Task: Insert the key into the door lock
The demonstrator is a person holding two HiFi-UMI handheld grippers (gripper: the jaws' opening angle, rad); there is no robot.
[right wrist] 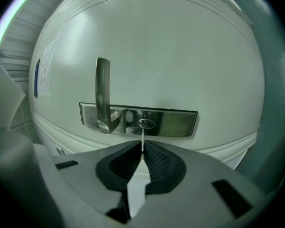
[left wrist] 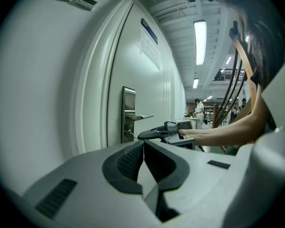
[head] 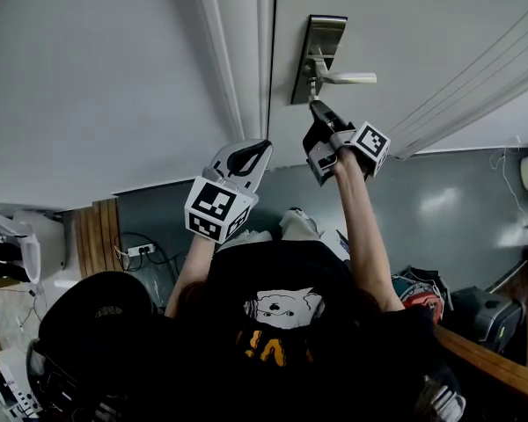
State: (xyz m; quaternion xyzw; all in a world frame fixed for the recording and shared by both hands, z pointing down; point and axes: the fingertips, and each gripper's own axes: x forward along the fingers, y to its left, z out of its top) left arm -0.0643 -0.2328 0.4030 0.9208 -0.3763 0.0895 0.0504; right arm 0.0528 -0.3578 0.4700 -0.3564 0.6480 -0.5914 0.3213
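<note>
White painted door point(head: 405, 25), smooth and moulded along its frame, fills the view as the right gripper point(right wrist: 141, 148) pinches a thin silvery key point(right wrist: 142, 137) between its ribbed black pads point(right wrist: 157, 161). The blade stands edge-on, pointing at the oval keyhole point(right wrist: 146, 123) in the brushed-steel lock plate point(right wrist: 175, 123). The key's tip meets the slot; how deep it sits cannot be told. A curved lever handle point(right wrist: 102, 91) stands just beside the keyhole. The left gripper point(left wrist: 143, 145) hangs back from the door, jaws pressed together on nothing. The step likely calls for a straight push along the blade's line, grip firm, so the slim metal neither twists nor slips on the rubber.
</note>
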